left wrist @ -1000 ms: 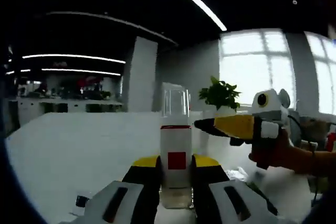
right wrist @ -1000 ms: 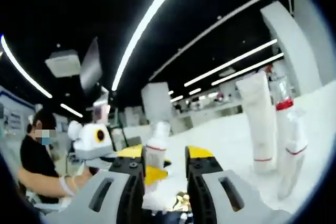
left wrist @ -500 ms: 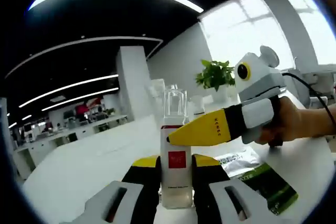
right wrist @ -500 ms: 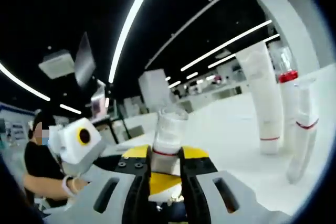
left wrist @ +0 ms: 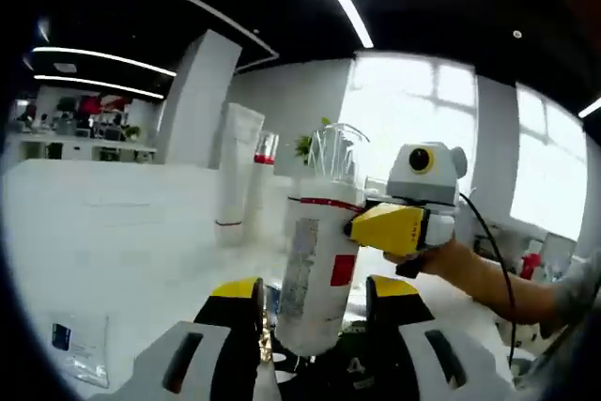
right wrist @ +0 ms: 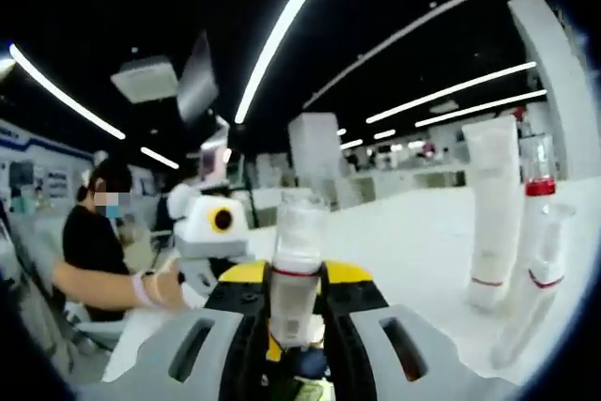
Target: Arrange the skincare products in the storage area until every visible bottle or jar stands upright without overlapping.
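A: Left gripper view. White bottle (left wrist: 315,274) w/ clear cap and red band, tilted, between left gripper (left wrist: 310,302) jaws; contact on either side not clear, so can't tell if clamped. Right gripper (left wrist: 387,229) pressed on its upper body.

B: Right gripper view. Same bottle (right wrist: 296,274) upright, pinched by right gripper (right wrist: 296,312). Tall white tube (right wrist: 492,213) and two red-banded bottles (right wrist: 538,232) standing on white table (right wrist: 413,241) beyond.

A: Handling?

B: Prob. rigid, slick, light, top-heavy. Best taken mid-body, below cap.
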### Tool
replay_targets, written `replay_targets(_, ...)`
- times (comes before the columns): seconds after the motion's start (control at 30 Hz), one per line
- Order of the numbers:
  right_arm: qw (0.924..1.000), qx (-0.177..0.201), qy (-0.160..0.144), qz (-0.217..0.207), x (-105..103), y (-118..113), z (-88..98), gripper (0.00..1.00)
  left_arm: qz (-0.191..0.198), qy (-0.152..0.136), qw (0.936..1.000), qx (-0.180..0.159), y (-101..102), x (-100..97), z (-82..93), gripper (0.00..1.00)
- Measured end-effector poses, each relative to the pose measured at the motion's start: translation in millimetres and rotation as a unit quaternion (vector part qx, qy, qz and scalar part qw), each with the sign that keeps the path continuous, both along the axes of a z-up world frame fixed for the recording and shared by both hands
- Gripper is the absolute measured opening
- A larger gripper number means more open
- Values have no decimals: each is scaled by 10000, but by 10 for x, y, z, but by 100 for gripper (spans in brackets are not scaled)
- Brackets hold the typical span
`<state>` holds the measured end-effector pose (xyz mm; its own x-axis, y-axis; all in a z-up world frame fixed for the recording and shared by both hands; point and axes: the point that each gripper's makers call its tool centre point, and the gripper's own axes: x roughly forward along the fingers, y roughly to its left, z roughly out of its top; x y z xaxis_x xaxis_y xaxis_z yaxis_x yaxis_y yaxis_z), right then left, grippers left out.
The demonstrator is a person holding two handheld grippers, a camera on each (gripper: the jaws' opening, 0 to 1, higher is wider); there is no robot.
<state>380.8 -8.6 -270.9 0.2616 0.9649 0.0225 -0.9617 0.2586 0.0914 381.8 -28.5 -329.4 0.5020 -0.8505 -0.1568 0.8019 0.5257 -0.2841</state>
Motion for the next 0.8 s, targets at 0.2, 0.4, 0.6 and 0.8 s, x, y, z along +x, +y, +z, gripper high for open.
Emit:
replay_targets(0.2, 9990, -138, -313, 271, -153, 34, -32, 19, -325, 24, 9993, 203, -84, -93, -59, 30)
replay_targets(0.4, 9998, -66, -203, 18, -98, 44, -11, 20, -89, 23, 9992, 391, -99, -104, -60, 27)
replay_targets(0.6, 9954, -220, -147, -919, 94, 110, -84, 26, 764, -206, 9940, 758, 78, 112, -76, 26)
replay_targets(0.8, 9899, -96, 464, -1336, 199, 189, -207, 38, 1691, -1132, 9689, 1410, 254, 248, 17, 26)
